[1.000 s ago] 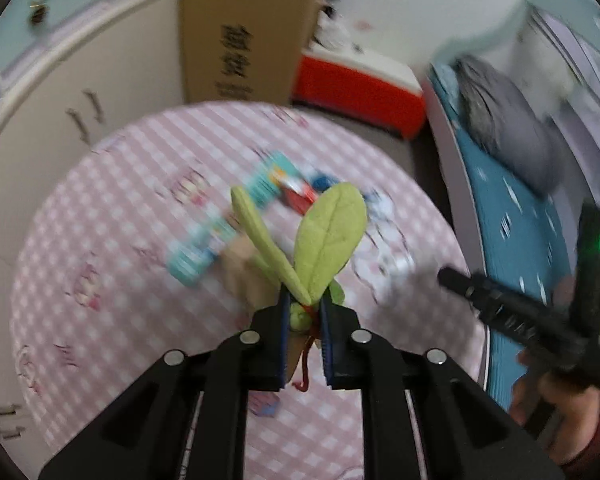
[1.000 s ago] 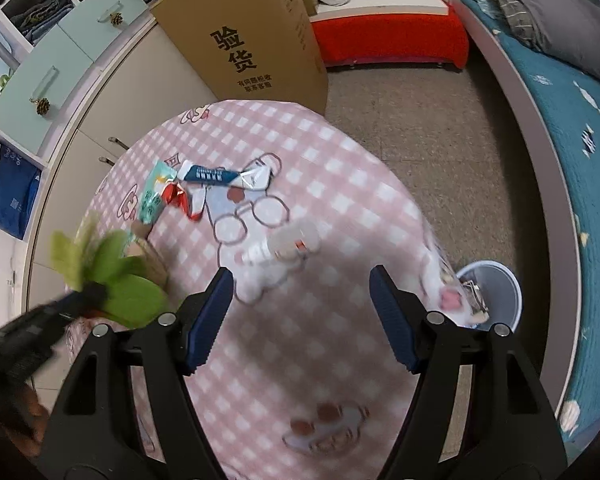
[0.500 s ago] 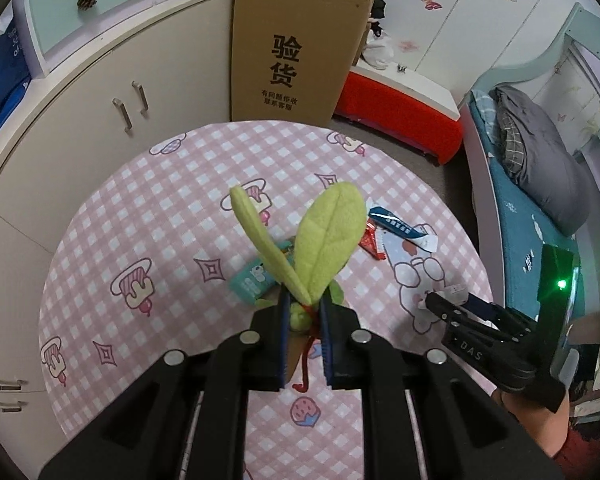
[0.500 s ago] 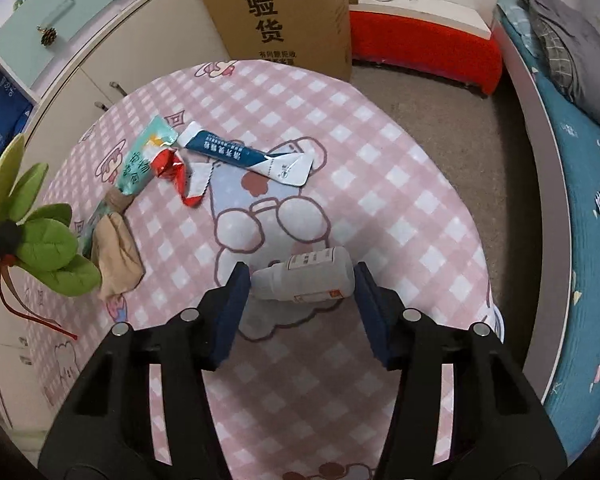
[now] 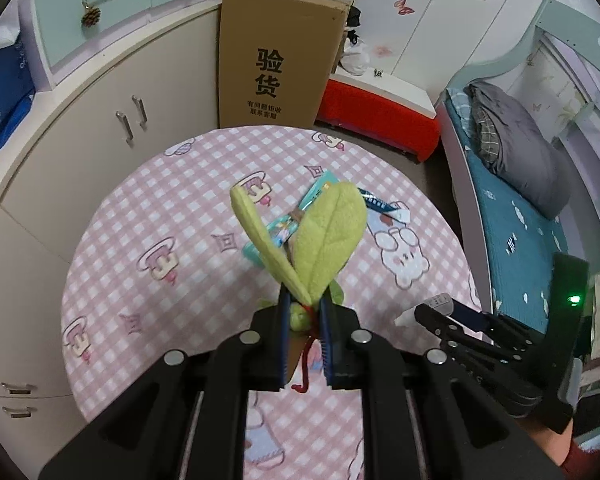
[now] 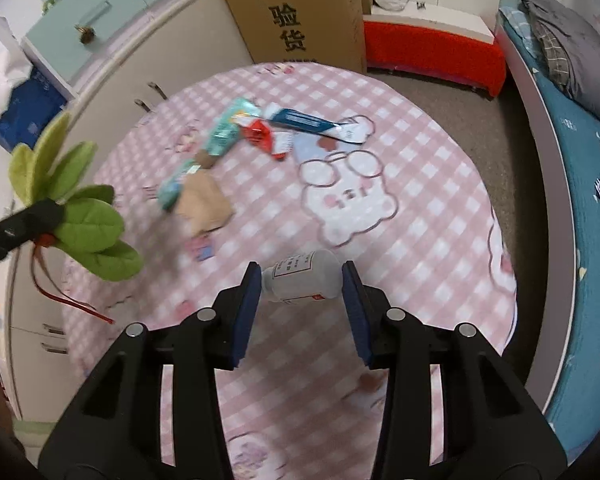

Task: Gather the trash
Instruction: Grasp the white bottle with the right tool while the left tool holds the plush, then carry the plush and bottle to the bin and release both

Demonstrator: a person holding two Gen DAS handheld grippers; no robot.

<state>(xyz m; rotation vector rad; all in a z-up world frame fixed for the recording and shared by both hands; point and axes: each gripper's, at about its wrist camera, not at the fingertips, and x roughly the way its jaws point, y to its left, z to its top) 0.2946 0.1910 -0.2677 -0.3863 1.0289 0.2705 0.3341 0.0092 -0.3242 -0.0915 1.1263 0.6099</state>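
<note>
My left gripper is shut on a green felt leaf toy with a red string and holds it above the pink checked table; the toy also shows in the right wrist view. My right gripper is shut on a small white plastic bottle lying sideways between its pads, lifted over the table. Wrappers lie on the table: a teal packet, a red one, a blue-white tube wrapper, a brown paper piece.
A tall cardboard box stands behind the table beside beige cabinets. A red bench is at the back. A bed with teal sheet runs along the right.
My right gripper closed on the white bottle and lifted it off the table toward me. My left gripper drew back and rose with the leaf toy.
</note>
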